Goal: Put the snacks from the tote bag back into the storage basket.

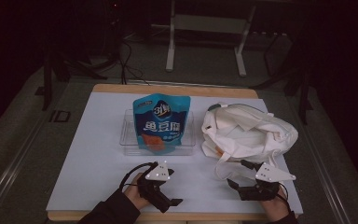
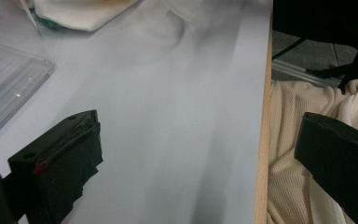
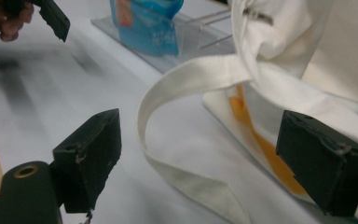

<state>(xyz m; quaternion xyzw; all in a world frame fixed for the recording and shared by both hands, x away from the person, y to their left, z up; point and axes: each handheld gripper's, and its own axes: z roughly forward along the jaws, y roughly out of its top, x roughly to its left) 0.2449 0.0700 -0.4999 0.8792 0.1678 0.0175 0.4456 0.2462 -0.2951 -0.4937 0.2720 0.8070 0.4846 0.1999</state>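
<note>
The left gripper [image 1: 168, 198] sits low over the near edge of the table [image 1: 98, 163], held in the person's left hand [image 1: 134, 193], with its jaws spread wide apart and nothing between them. In the left gripper view those jaws frame bare white tabletop and the table's wooden edge [image 2: 262, 140]; a clear plastic tray [image 2: 9, 84] lies off to the upper left of them, and a cream knitted sleeve [image 2: 289, 177] shows past the edge, behind the right-hand jaw.

The right gripper [image 1: 242, 184] rests near the table's front right, in the right hand [image 1: 275, 207], jaws also wide open and gripping nothing. Just ahead of it lies a white cloth bag [image 1: 247, 130]. In the right gripper view the bag's strap [image 3: 182, 135] loops down onto the table between the two jaws (whether it touches either one I cannot tell), and an orange patch [image 3: 261, 144] shows on the bag near the right-hand jaw.

Farther ahead and to the left of the right gripper, a blue snack packet [image 1: 162, 122] lies propped in the tray, well apart from both grippers.
</note>
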